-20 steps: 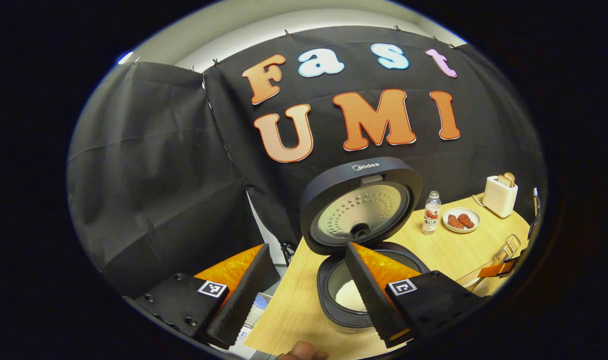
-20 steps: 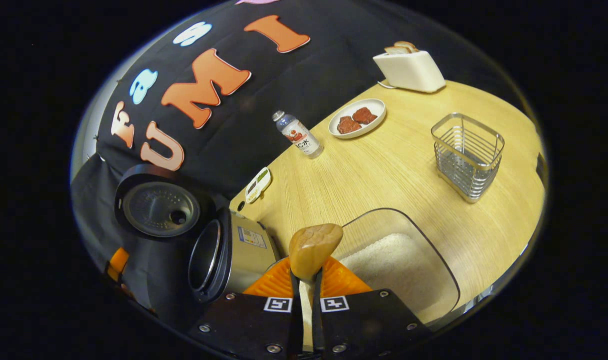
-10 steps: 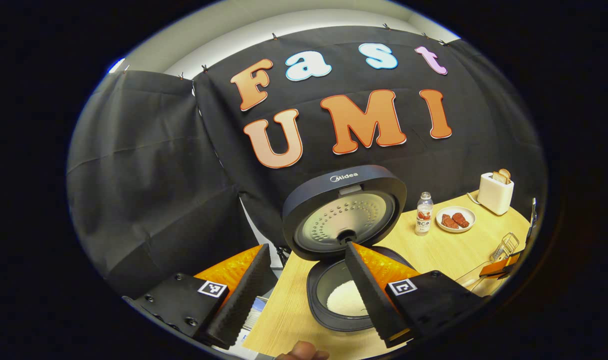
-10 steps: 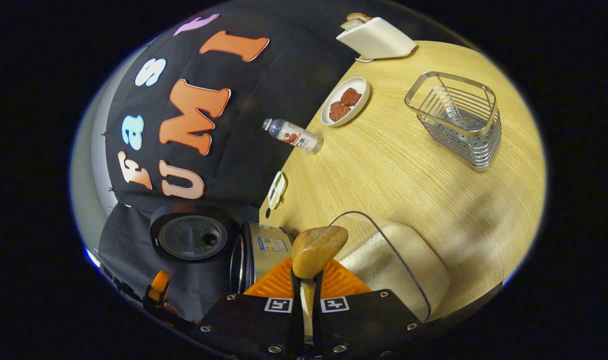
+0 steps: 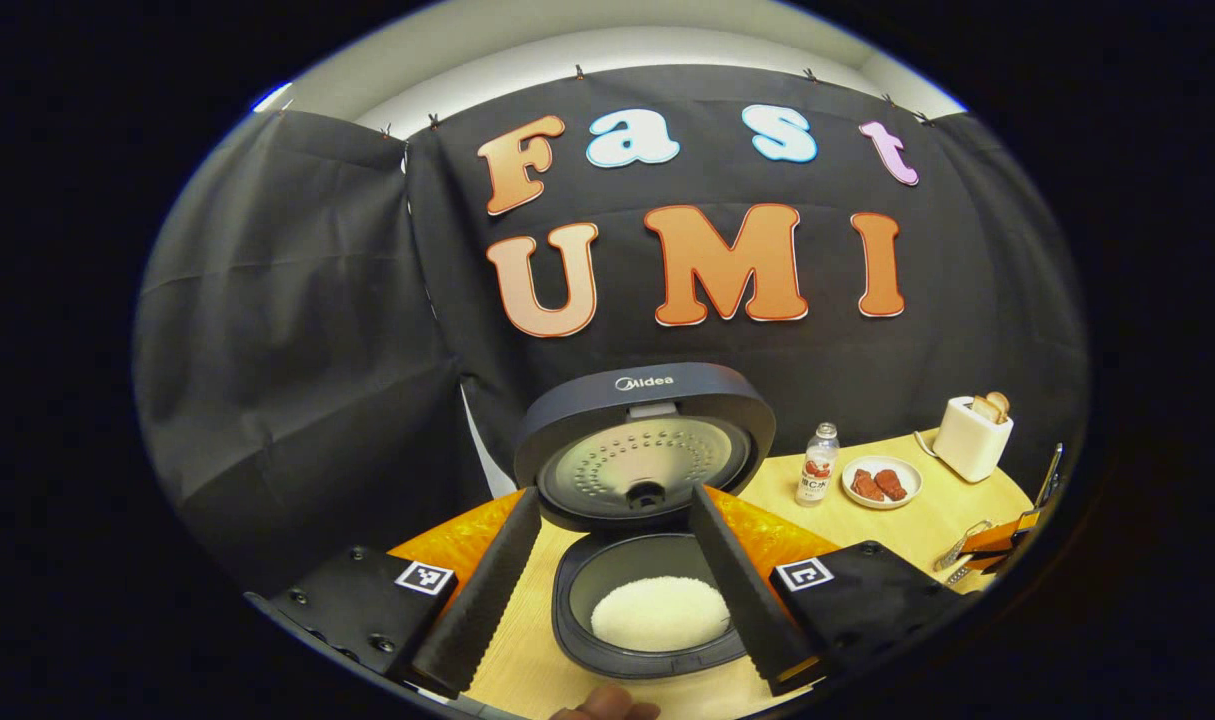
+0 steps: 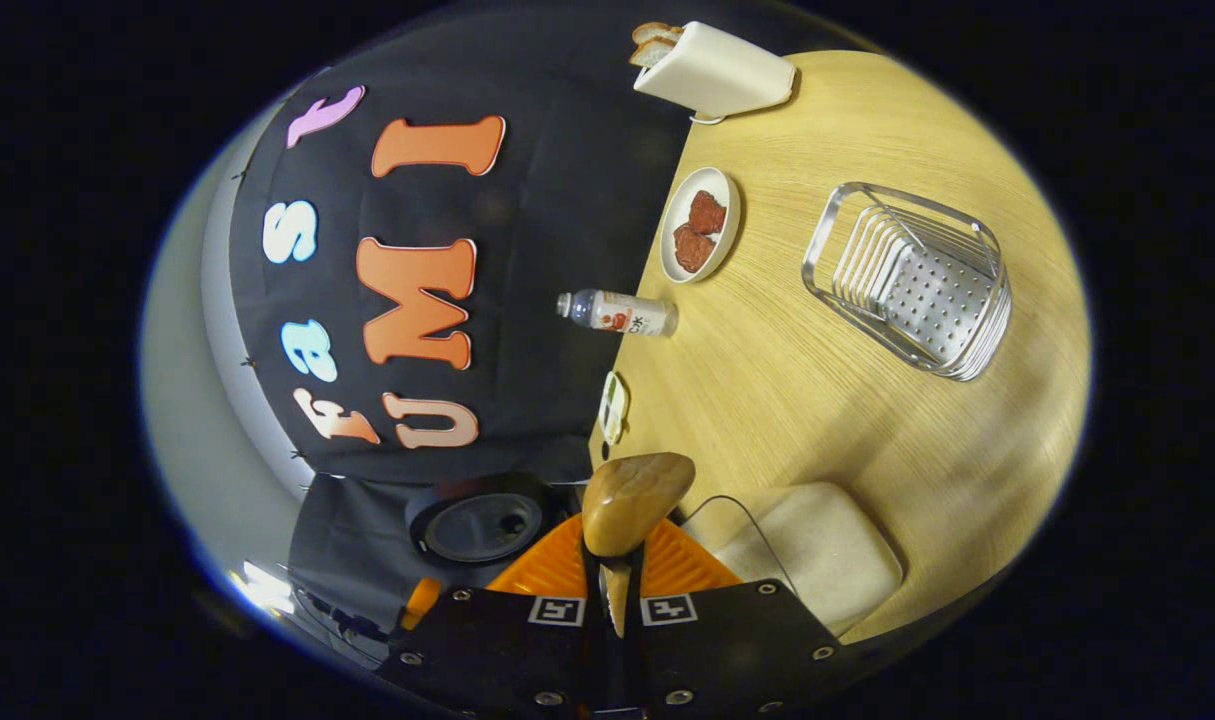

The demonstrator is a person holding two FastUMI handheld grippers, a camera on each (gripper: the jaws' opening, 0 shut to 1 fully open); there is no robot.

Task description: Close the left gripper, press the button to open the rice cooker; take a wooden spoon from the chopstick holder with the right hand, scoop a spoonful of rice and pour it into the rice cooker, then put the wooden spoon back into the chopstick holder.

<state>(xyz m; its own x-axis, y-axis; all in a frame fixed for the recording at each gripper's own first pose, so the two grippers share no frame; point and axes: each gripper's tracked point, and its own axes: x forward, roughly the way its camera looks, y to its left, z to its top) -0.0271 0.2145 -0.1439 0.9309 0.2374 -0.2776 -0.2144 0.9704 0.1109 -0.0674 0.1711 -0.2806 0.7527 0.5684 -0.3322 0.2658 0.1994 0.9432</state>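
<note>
Rice cooker (image 5: pixel 647 600) sits at the near left end of the wooden table (image 5: pixel 897 520), lid (image 5: pixel 645 445) standing upright and open, white rice (image 5: pixel 659 612) heaped in the inner pot. Left gripper (image 5: pixel 607 590) hovers in front of the cooker, its fingers (image 5: pixel 487 590) spread wide with the pot between them, touching nothing. In the right gripper view the right gripper (image 6: pixel 612 590) is pinched tight on the stem of the wooden spoon (image 6: pixel 632 490), bowl sticking out past the fingertips, view rolled hard to one side. Clear rice container (image 6: pixel 817 550) is just beside the spoon, white rice inside; cooker lid (image 6: pixel 482 520) is on the spoon's other side. Wire chopstick holder (image 6: pixel 912 280) stands well apart from it, out on the table's right part. Farther back along the wall: small bottle (image 5: pixel 817 465), plate (image 5: pixel 881 482) with two brown pieces, white toaster (image 5: pixel 970 438) with bread in it at the far right. A fingertip (image 5: pixel 607 706) shows at the bottom edge of the left gripper view.
</note>
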